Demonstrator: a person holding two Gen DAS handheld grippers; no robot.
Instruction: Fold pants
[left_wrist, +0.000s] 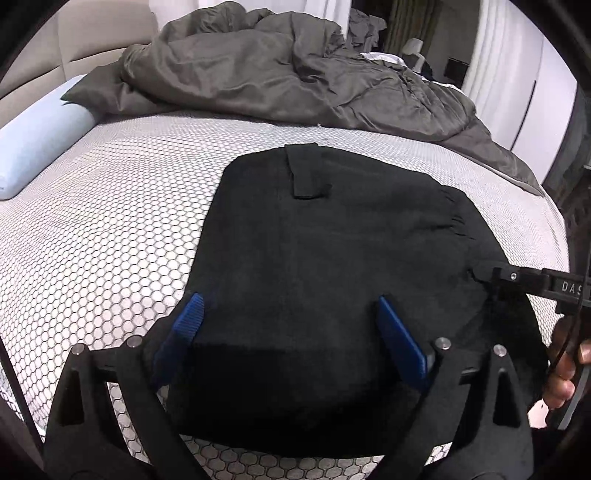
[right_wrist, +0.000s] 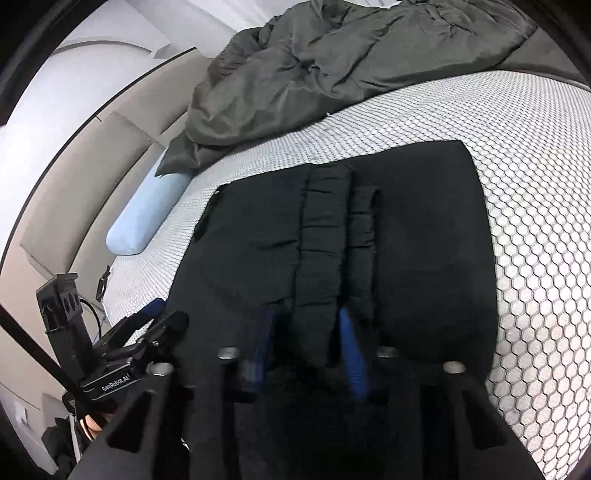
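Blue-padded left tongs (left_wrist: 288, 332) sit closest to the lens, spread wide over the near edge of the black pants (left_wrist: 332, 280), with cloth lying between the pads but no pad visibly pressing on it. Those pants rest on the bed (left_wrist: 110, 229), whose cover has a honeycomb print, already gathered into a compact, roughly rectangular bundle, so the fold looks well along; what seems left, as a judgement, is a last fold or some tidying of the gathered waistband. From the right wrist view, the right tongs (right_wrist: 306, 343) are drawn nearly together around a raised ridge of the elastic waistband (right_wrist: 325, 240), and the pads appear to pinch that ridge. Only that view shows the waistband's ruched folds standing up in two ridges; from the left wrist view the same area reads as a flat dark sheet with a small strap (left_wrist: 306, 173) at the far edge. The left view alone shows the right tongs reaching in from the side at the bundle's edge, with a hand (left_wrist: 561, 373) behind them. A grey duvet (left_wrist: 277, 74) is heaped at the far end, and a pale blue bolster (left_wrist: 40, 144) lies well apart from the pants.
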